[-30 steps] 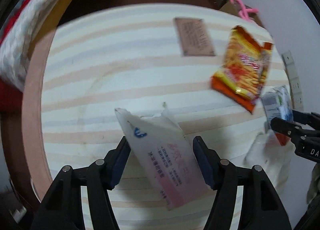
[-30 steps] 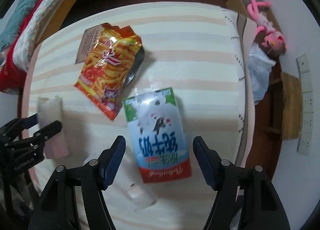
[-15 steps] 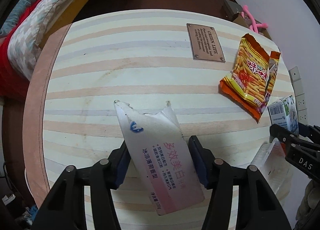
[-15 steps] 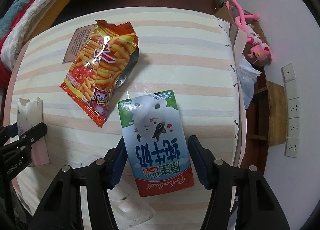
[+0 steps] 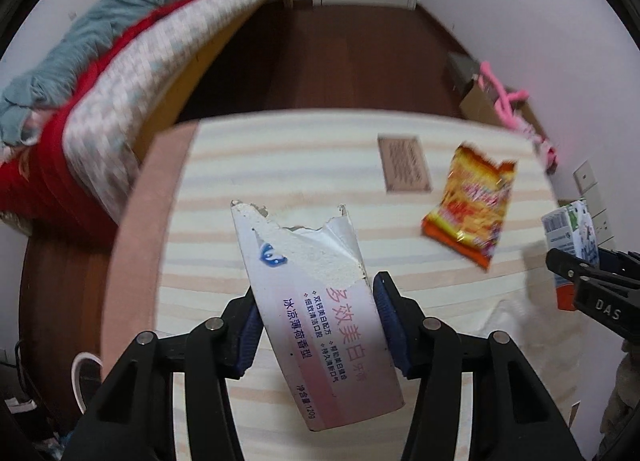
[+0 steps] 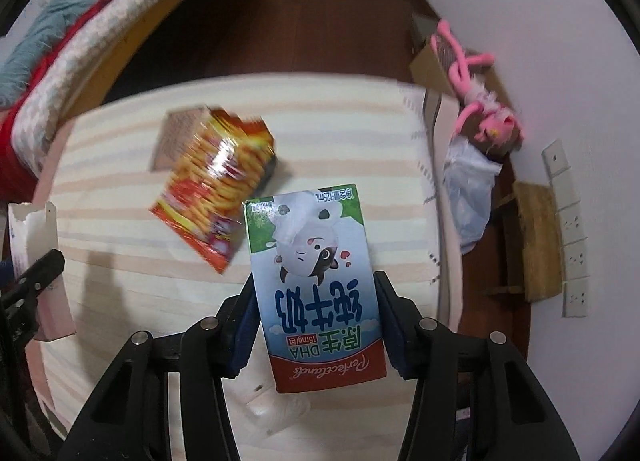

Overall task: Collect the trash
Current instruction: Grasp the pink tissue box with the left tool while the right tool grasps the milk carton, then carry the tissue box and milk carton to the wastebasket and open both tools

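Observation:
My left gripper (image 5: 316, 325) is shut on a torn white and pink toothpaste box (image 5: 320, 313) and holds it above the striped table (image 5: 280, 165). My right gripper (image 6: 316, 321) is shut on a small milk carton (image 6: 316, 281) with a cow picture, also lifted off the table. An orange snack bag (image 5: 470, 205) lies on the table at the right; it also shows in the right wrist view (image 6: 216, 185). A clear plastic wrapper (image 6: 276, 409) lies on the table under the carton. The right gripper and carton (image 5: 572, 237) show at the right edge of the left wrist view.
A brown plaque (image 5: 404, 163) is fixed to the table top. A bed with red and grey bedding (image 5: 100, 81) stands at the left. A cardboard box with a pink plush toy (image 6: 480, 101), a plastic bag (image 6: 468, 189) and wall sockets (image 6: 572, 245) are at the right.
Both grippers have closed on their items and lifted them off the table; the views have tilted up, showing more of the room.

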Motion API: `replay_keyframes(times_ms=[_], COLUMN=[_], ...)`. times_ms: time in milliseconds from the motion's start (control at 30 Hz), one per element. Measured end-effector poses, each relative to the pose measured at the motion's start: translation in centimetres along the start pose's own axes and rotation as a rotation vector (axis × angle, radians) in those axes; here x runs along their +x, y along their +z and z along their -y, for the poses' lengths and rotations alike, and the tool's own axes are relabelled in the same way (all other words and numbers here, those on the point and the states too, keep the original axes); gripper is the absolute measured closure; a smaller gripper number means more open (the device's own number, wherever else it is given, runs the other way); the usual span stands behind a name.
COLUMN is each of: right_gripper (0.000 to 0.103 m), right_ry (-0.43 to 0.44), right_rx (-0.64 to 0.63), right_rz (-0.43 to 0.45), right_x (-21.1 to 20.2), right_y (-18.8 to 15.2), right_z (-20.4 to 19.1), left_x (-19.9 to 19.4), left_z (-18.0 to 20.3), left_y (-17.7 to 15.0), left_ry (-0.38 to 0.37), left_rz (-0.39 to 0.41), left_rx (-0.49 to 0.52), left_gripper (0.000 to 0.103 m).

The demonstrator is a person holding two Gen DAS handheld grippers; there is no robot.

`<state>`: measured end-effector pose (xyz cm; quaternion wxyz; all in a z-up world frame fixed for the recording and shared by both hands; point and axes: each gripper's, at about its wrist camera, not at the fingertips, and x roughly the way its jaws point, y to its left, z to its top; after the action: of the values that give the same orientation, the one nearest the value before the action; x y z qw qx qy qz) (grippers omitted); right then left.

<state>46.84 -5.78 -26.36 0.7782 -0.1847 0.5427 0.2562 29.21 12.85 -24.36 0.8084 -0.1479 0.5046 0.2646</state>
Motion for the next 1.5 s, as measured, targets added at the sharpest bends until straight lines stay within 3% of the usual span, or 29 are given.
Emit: replay_keyframes(times_ms=[267,400,600,833,1000,1233,1333,1500], right_gripper=[0.048,0.048,0.048,0.048,0.048,0.048,0.049,0.049], right_ry=[0.078,0.136,0.222,0.357,0.441,0.495,0.496,0.490], right_rx=[-0.030,-0.041,-0.119,-0.247,-0.349,-0.469,-0.501,-0.531], right_rz=[0.150,0.209,0.272,0.272,0.221,0.079,-0.004,-0.157], right_x=[-9.1,-13.4,-18.9,-21.6,-20.9,-15.6,-11.9,-5.1], right_y=[-2.6,-4.5,-7.9,-11.7,-14.4,-17.9,-19.3,-21.5], right_z=[-4.8,-8.2,-16.1,-28.0,-37.7,-50.1,-54.9,-61.3], left_x=[-8.3,-12.3,-17.4,-20.9,-21.5,-18.5,-15.2,-7.7], left_z=[-2.7,-6.4,-13.5,-22.6,-29.4,-38.7,-42.5,-48.0], left_y=[-1.0,-3.0,-6.6,-11.3,-14.7,-19.4,-21.6,-25.2], left_ry=[-0.029,-0.037,-0.014,0.071,0.148,0.204,0.170,0.025], left_rz=[0.140,0.187,0.247,0.280,0.265,0.178,0.096,-0.094], left_rx=[0.001,-0.032,-0.096,-0.168,-0.238,-0.376,-0.457,-0.583], left_gripper=[0.054,0.054,0.054,0.054,0.054,0.054,0.054,0.051])
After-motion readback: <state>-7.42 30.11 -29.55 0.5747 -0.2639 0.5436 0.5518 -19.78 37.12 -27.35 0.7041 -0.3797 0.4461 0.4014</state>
